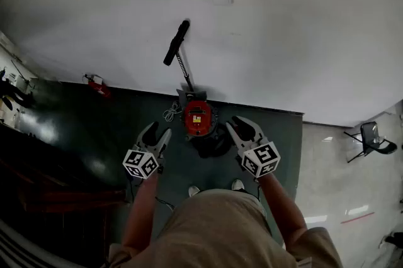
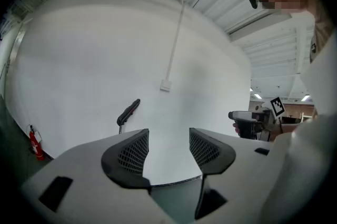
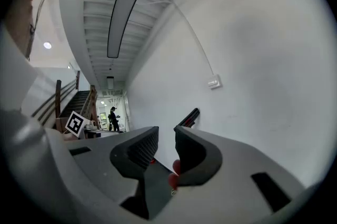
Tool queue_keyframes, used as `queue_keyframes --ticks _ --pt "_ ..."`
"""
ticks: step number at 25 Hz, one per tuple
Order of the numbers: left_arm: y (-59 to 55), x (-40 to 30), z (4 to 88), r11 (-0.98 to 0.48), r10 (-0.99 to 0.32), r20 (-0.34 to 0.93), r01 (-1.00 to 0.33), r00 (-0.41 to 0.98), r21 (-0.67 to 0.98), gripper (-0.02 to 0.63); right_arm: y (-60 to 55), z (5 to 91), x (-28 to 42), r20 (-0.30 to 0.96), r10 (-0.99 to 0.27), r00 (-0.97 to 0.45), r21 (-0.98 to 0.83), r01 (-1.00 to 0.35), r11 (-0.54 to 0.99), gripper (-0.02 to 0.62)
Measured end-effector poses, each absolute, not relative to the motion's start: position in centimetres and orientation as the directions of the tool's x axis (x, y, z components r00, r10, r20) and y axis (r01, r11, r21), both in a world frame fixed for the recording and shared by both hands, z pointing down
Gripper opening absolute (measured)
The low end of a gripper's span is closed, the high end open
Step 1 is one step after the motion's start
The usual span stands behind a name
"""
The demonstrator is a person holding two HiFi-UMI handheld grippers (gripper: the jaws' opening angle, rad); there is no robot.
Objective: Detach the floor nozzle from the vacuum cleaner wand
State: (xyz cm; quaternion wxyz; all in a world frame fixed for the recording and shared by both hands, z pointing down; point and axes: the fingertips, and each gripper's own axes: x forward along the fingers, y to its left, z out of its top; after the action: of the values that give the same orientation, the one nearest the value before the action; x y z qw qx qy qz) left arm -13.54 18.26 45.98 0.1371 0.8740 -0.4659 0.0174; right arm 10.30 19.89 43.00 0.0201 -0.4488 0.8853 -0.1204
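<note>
We stand just short of the vacuum cleaner's red canister (image 1: 198, 117), both tools raised level toward it, as if squaring up before reaching in. The wand (image 1: 184, 68) rises from behind the canister and leans on the wall (image 1: 283, 27) so that it stays upright. The grey piece at its foot, just behind the canister, looks to be the floor nozzle (image 1: 188, 97). Our left gripper (image 1: 158, 132), left of the canister, has its jaws spread on nothing. Our right gripper (image 1: 242, 126), right of it, is all but pressed together and empty. Neither touches the vacuum.
</note>
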Motion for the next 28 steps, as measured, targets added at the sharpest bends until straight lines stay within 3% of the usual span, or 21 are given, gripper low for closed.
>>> queue_keyframes --ticks 12,18,28 --pt "18.5 -12.1 45.6 -0.518 -0.818 0.163 -0.83 0.551 0.206 0.252 20.6 42.9 11.7 0.054 -0.768 -0.638 -0.252 -0.753 0.608 0.106" --pt "17.3 -11.2 45.3 -0.496 -0.832 0.174 -0.847 0.526 0.192 0.252 20.8 43.1 12.6 0.058 -0.722 -0.689 -0.239 -0.712 0.66 0.146" --pt "15.2 -8.7 43.1 -0.434 -0.882 0.121 -0.885 0.456 0.169 0.252 18.5 43.9 16.1 0.077 -0.687 -0.723 -0.204 -0.686 0.699 0.146"
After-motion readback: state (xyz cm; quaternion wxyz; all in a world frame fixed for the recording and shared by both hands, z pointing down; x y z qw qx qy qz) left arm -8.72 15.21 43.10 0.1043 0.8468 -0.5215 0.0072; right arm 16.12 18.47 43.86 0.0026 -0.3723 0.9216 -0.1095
